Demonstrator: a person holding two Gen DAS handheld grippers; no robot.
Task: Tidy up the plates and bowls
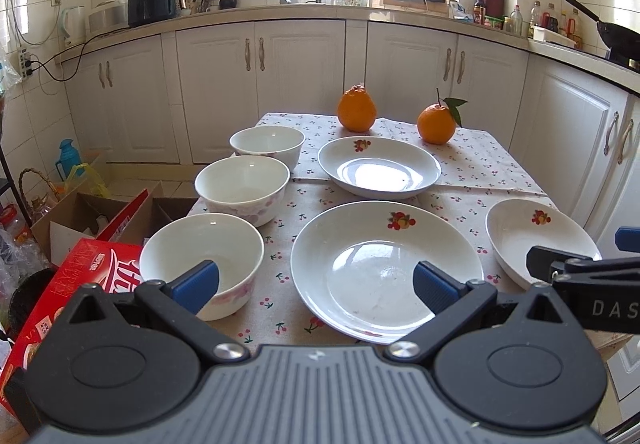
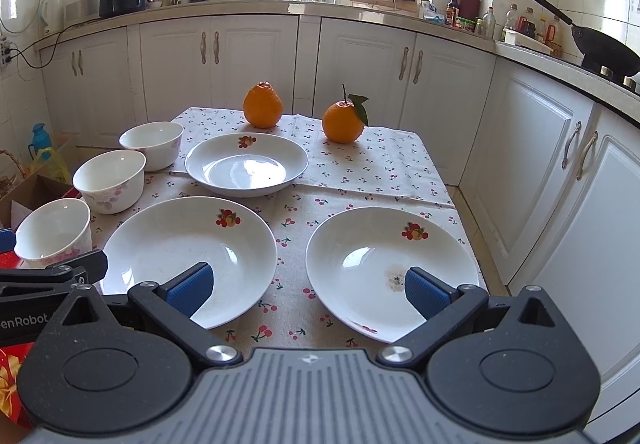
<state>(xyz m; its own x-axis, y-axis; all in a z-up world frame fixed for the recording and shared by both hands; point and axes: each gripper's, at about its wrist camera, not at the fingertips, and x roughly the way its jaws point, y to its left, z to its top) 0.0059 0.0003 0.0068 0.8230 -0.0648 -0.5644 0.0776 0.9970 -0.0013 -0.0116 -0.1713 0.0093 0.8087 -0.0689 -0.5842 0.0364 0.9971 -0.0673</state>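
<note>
Left wrist view: my left claw point(image 1: 316, 286) hangs wide and empty, blue ribbed pads point(image 1: 198, 284) on black arms, low in the frame.
Right wrist view: my right claw point(image 2: 308, 286) is spread just as wide, holding nothing, at lower centre.
Bowls: three, glossy white, deep and round, with faint pink flowers outside; they run in a line up the left side, near bowl point(image 1: 202, 260), middle bowl point(image 1: 242, 188), far bowl point(image 1: 267, 144).
Plates: three, shallow glazed white with a fruit print on the rim; near-left plate point(image 2: 188, 256) at lower centre-left, near-right plate point(image 2: 390, 268) at lower right with a small brownish smudge inside, far plate point(image 2: 246, 164) at centre.
Oranges: two, dimpled skin; knobbed orange point(image 2: 263, 110) and leafed orange point(image 2: 343, 122), upper centre.
Tablecloth point(image 2: 384, 168): matte woven cloth, beige with small cherries, creased across the middle.
Box point(image 1: 80, 284): one, red printed cardboard, lower left.
</note>
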